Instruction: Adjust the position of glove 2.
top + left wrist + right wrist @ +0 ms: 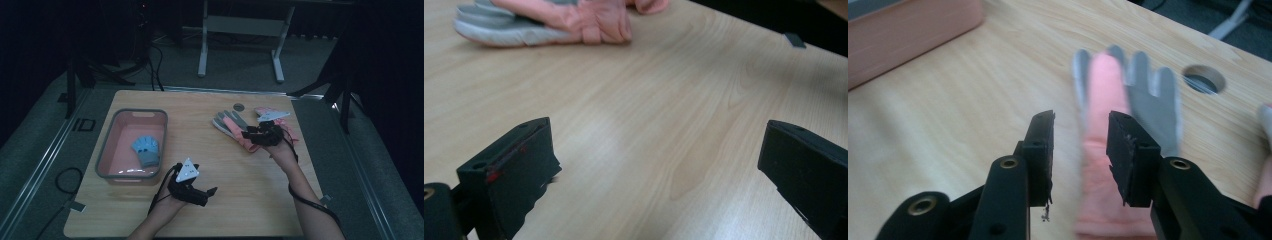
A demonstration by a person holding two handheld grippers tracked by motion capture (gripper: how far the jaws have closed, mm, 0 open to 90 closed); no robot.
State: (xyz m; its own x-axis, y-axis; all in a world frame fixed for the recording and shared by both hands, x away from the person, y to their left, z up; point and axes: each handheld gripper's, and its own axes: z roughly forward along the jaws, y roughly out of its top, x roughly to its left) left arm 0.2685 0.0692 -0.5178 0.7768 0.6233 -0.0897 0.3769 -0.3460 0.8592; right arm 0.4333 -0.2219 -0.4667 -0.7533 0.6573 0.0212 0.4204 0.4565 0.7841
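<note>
Right gripper closing in on a glove for the bin

The pink-and-grey glove lies flat on the counter at the far right, fingers spread, limp and thin. The right jaws stand narrow, the pink cuff between them, not yet pinched; next they need to drop and nip the fabric. The left gripper hovers near the counter, jaws wide and empty. A blue glove already sits in the bin.
</note>
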